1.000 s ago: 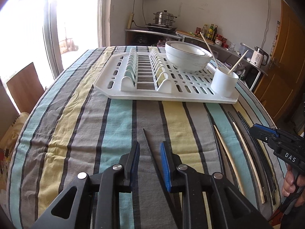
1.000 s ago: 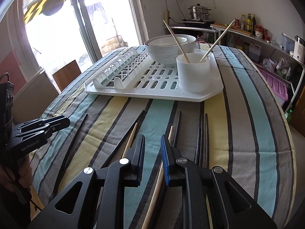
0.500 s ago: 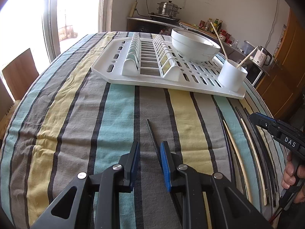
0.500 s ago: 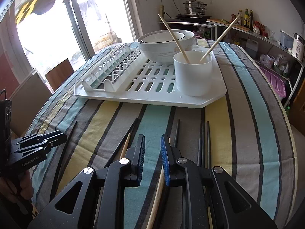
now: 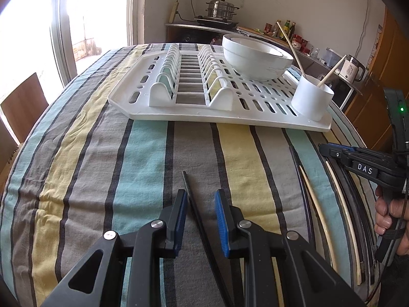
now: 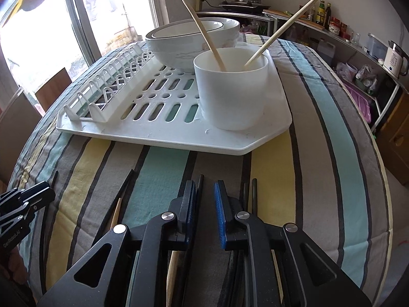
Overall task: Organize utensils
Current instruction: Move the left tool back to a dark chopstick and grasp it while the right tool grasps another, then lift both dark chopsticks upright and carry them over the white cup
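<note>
Chopsticks: a dark chopstick (image 5: 196, 213) is seen lying on the striped cloth (image 5: 143, 168) between the blue pads of the left claw (image 5: 200, 211), pointing toward the rack; several more, dark and pale (image 5: 315, 206), are spread in a loose fan on the cloth to its right.
Left claw: jaws are held apart, straddling the dark stick without touching it, apparently lined up so it can be pinched along its length.
Right claw: in its own view the right claw (image 6: 205, 206) is also held apart, low over another dark chopstick (image 6: 199, 186) that sits close by the left pad; contact cannot be told.
Cup: a white cup (image 6: 231, 87) is stood at the near corner of the rack, two pale chopsticks (image 6: 202, 29) already leaning in it, judged to be the collecting place.
Rack: the white dish rack (image 6: 230, 145) is laid on the worktop beyond the sticks, a stack of bowls (image 6: 189, 42) behind the cup.
Stage: judged early, most sticks not yet gathered.
Risk: a thin stick may roll or slip when pinched.
</note>
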`<state>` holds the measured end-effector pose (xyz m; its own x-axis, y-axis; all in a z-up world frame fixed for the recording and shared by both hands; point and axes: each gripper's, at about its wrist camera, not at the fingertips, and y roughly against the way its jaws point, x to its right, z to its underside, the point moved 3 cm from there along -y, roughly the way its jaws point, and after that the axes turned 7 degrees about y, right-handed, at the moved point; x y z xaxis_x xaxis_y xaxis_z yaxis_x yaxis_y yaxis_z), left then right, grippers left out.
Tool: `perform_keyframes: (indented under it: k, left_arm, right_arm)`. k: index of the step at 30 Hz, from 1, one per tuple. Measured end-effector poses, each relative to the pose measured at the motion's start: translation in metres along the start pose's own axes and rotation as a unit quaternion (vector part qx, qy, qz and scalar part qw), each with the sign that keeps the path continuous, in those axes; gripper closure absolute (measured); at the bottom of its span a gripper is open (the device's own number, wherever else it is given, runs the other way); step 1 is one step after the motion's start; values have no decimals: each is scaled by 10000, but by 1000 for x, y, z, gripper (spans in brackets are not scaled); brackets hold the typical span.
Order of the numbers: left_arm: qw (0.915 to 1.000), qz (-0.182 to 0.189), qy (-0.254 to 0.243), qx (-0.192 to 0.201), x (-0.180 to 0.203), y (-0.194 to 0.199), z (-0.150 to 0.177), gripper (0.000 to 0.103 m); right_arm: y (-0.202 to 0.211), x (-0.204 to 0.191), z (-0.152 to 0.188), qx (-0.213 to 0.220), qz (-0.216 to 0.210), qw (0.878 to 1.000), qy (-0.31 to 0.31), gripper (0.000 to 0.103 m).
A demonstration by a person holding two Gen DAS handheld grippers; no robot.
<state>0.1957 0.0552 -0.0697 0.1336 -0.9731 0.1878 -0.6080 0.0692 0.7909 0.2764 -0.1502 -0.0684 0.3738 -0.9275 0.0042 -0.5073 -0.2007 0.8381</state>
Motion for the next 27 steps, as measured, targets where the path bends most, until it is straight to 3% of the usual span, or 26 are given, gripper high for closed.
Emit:
perform_keyframes:
  k: [5, 7, 10, 13, 19, 27]
  left_arm:
    - [9996, -178, -203, 29, 9, -4, -1, 81]
    - [9993, -224, -281, 35, 12, -5, -2, 87]
    - [9994, -177, -300, 8, 14, -7, -3, 97]
    - [9995, -105, -287, -24, 15, -8, -5, 98]
    - [9996, 71, -263, -19, 18, -6, -12, 98]
    - [9978, 314, -385, 431, 31, 27, -41, 99]
  right_arm:
    - [-3, -6, -4, -109, 165, 9995, 239, 88]
    - [-3, -8, -4, -132, 150, 9993, 309, 98]
    - [-4, -10, -4, -123, 180, 9992, 346, 98]
    - [-2, -8, -4, -73, 120, 9994, 303, 98]
    - [15, -1, -7, 209, 17, 9996, 165, 98]
    - [58, 7, -20, 822, -86, 9966, 35, 99]
